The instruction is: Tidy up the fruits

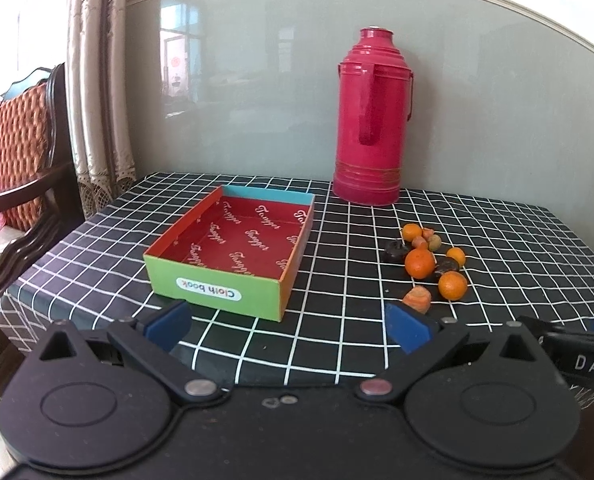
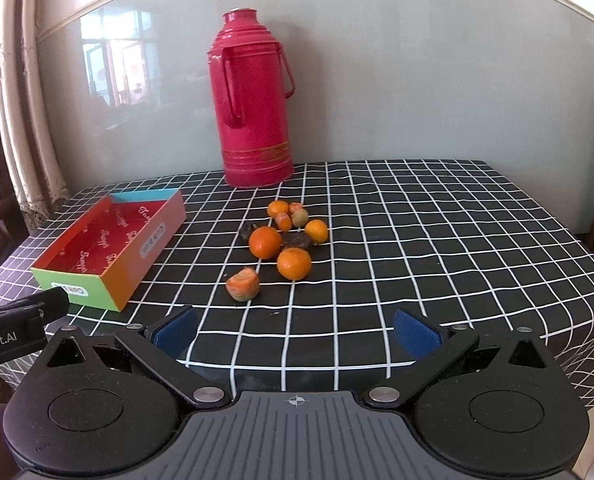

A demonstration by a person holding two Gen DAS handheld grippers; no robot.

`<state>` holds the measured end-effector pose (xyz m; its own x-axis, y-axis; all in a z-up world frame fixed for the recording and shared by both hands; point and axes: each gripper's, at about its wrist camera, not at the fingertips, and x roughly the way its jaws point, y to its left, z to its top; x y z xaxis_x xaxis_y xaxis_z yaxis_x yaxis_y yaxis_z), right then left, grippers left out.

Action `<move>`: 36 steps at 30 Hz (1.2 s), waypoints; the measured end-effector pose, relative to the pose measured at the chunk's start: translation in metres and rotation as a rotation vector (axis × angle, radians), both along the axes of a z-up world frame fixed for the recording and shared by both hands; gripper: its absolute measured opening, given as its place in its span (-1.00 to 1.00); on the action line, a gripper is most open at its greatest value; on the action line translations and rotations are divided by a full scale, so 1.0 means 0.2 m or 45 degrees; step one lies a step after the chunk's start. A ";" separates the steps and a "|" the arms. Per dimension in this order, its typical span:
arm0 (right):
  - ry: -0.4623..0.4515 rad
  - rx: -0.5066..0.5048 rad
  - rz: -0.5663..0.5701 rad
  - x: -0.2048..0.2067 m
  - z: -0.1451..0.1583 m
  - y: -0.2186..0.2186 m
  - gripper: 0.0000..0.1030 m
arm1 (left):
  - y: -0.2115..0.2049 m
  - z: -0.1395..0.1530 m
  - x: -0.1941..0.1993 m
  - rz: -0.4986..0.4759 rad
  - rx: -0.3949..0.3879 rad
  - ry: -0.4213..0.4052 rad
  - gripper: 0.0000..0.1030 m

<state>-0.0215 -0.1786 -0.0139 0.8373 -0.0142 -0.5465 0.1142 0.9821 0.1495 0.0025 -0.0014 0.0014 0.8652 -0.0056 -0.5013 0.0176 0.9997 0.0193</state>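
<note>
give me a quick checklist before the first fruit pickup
1. Left gripper open, nothing between its blue pads: ok.
2. Right gripper open, nothing held: ok.
3. Colourful cardboard box with red lining upright, holding no fruit, ready to receive: ok.
4. Nearest piece, the pale orange peeled fruit, lies apart from the cluster of round orange tangerines, free to grasp: ok.
5. Dark shrivelled pieces touch the tangerines; whether they are fruit: cannot tell.
6. Tall red metal thermos stands behind the fruit, out of the path to the box: ok.
</note>
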 end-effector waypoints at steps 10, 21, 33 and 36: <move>0.003 -0.007 -0.094 0.05 -0.07 -0.13 1.00 | -0.11 -0.04 0.10 -0.089 0.073 0.005 0.89; 0.017 -0.020 -0.237 0.24 -0.23 -0.34 1.00 | -0.29 -0.20 0.35 -0.223 0.176 0.026 0.89; -0.141 -0.073 -0.431 0.44 -0.34 -0.47 1.00 | -0.46 -0.38 0.58 -0.404 0.314 -0.001 0.86; -0.146 -0.062 -0.441 0.45 -0.38 -0.48 1.00 | -0.50 -0.42 0.62 -0.465 0.320 0.004 0.75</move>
